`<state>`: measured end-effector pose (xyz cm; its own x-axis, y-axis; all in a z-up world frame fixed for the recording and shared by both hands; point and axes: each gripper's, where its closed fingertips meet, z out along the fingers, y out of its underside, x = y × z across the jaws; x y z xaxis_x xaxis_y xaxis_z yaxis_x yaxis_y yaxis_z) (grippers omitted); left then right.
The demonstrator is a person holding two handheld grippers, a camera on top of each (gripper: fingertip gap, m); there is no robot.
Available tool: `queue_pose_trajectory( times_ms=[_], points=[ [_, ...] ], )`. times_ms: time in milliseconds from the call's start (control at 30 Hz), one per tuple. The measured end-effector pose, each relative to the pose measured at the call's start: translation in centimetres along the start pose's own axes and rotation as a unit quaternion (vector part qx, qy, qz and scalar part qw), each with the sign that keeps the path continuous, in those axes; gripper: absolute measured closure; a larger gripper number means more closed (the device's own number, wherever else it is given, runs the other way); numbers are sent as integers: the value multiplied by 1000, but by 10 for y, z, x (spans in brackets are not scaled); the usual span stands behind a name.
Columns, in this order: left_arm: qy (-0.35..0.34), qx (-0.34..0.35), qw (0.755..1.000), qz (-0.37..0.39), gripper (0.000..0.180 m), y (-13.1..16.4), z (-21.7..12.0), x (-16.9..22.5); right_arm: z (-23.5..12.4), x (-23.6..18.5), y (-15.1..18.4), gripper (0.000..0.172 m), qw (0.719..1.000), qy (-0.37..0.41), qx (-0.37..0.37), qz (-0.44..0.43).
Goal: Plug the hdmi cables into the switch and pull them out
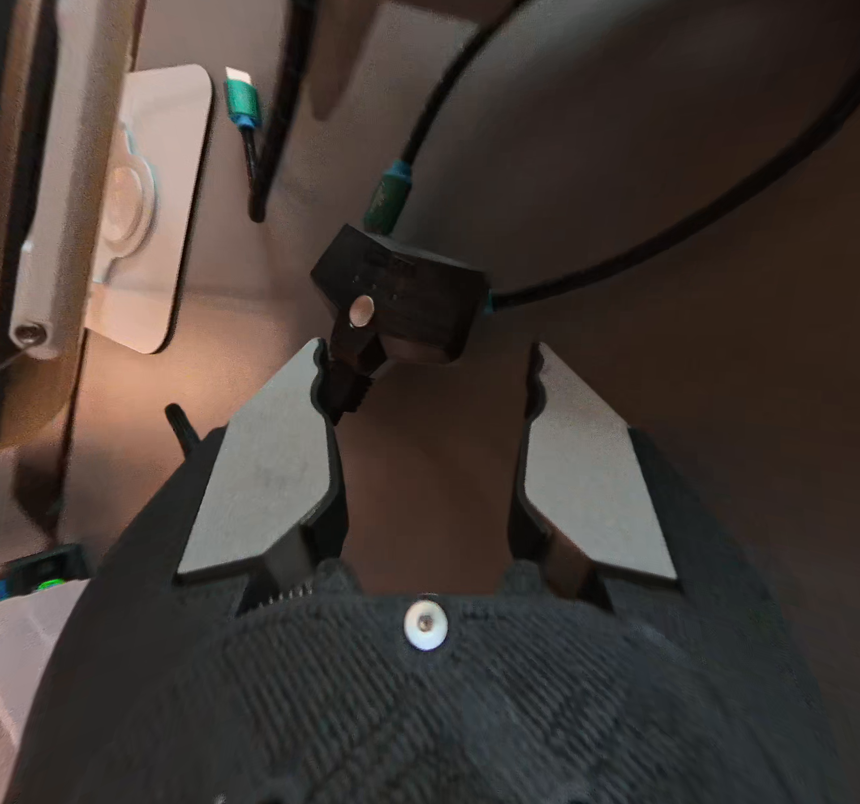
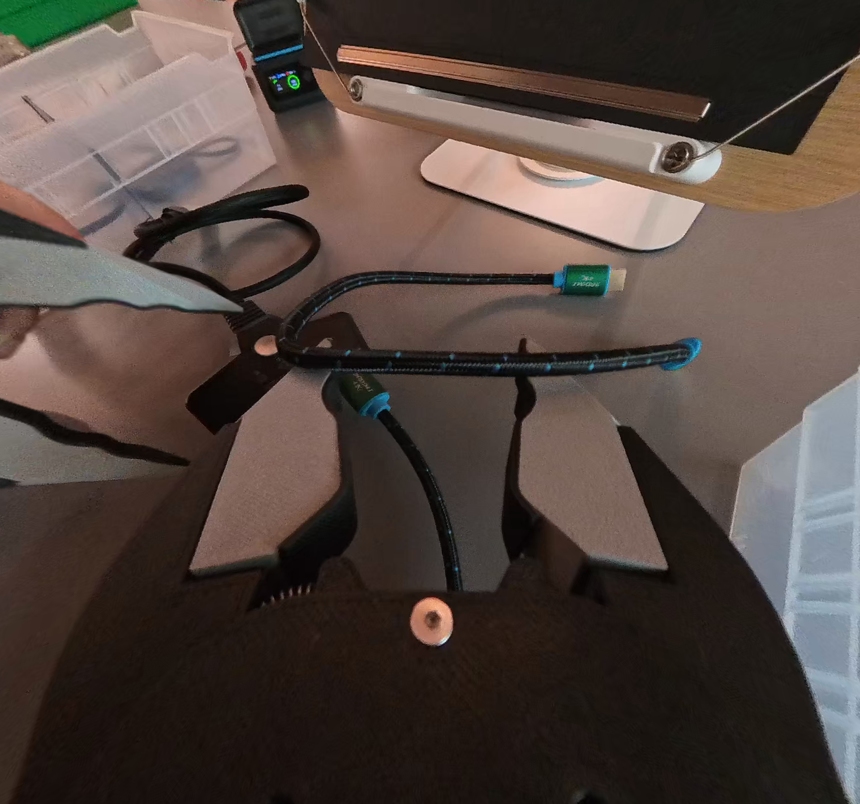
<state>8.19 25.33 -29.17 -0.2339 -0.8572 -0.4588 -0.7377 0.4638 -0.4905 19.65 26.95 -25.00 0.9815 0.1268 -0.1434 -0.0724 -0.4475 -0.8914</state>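
Nearest the left wrist camera, the left gripper [image 1: 426,379] stands with its fingers wide apart and grips nothing; one pad [image 1: 321,379] lies against the black plug [image 1: 346,381] at the near end of the switch [image 1: 400,297], while the other pad is well clear. Beyond, the black switch sits on the worktop [image 1: 232,386] with a green-shelled HDMI connector [image 1: 384,197] plugged into its far side. A second green connector [image 1: 241,95] lies loose farther off, near a white monitor base [image 1: 158,204]. This view is blurred, so the cable at the switch's right edge possibly enters a port there.

From the right wrist camera, the right gripper [image 2: 426,390] is also spread open. Between its fingers, untouched as far as can be seen, lies the plugged connector with its braided cable [image 2: 428,493]. Another braided cable [image 2: 488,360] crosses above the fingertips, looping over the switch to the free connector on the worktop. At the left edge, a finger of the left gripper reaches the switch's black lead [image 2: 223,218].
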Motion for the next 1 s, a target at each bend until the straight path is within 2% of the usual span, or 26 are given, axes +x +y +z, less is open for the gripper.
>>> queue_pose_trajectory(
  times_ms=[33,67,167,300,333,633,867,1000],
  points=[
    [-30,-8,999,28,97,4,6,-3,0,0,0,99,1000,-2,0,3],
    [-69,-7,996,59,116,4,9,-10,0,0,0,99,1000,-4,0,6],
    [-167,8,973,156,116,-2,10,-24,0,-2,-1,99,1000,-15,2,13],
    [-251,18,931,264,158,-8,17,-24,2,-16,-1,101,997,-67,0,39],
    [-263,20,925,274,160,-9,18,-24,2,-18,-1,101,996,-74,1,45],
    [-305,52,917,251,162,-10,-5,-38,-2,-3,-3,101,998,-35,10,46],
    [-311,64,915,250,161,-11,-13,-39,-11,25,-4,105,998,61,10,13],
    [-311,66,914,252,162,-11,-12,-38,-8,24,-1,107,998,70,-2,0]
  ],
)
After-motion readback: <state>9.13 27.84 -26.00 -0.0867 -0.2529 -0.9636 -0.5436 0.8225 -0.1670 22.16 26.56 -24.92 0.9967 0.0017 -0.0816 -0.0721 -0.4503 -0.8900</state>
